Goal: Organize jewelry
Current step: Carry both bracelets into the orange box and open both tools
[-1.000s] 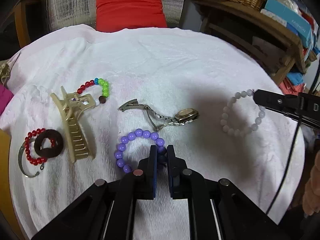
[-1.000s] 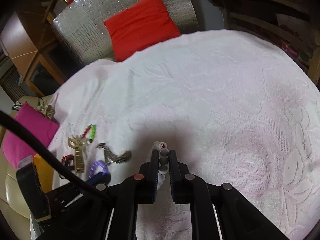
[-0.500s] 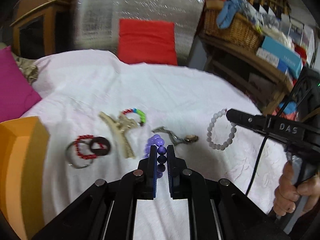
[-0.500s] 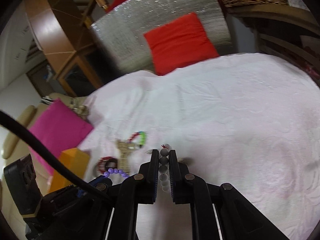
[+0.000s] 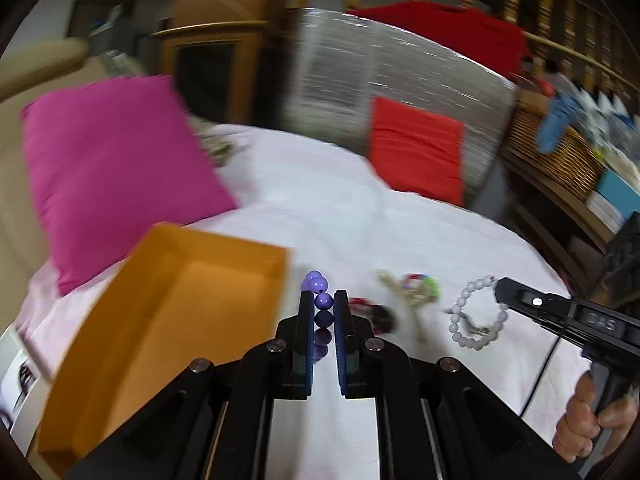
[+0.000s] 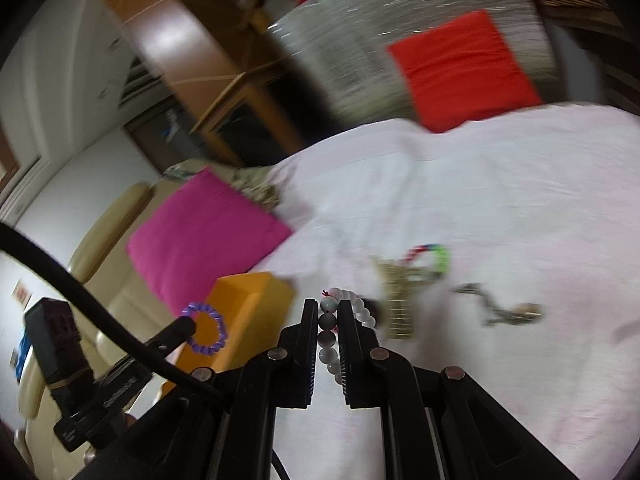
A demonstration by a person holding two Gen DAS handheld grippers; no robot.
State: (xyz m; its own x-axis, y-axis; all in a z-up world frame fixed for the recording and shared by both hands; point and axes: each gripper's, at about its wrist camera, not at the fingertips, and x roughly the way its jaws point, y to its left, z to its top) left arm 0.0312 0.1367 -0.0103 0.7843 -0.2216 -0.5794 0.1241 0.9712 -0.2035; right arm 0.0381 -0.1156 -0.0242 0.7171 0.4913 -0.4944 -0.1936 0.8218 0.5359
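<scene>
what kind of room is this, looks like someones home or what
Most likely a lived-in home, perhaps a living room. A table under a pale pink cloth sits among cushions, one magenta and one red, with a cream sofa and a cluttered wicker basket on wooden shelving.

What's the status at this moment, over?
Left claw shut on purple bead bracelet, right claw shut on white bead bracelet. Both off the cloth, near orange box. Box open, nothing blocking.

I see a pale pink bedspread; beside the orange box lie a hair claw, multicoloured bracelet and watch.
</scene>
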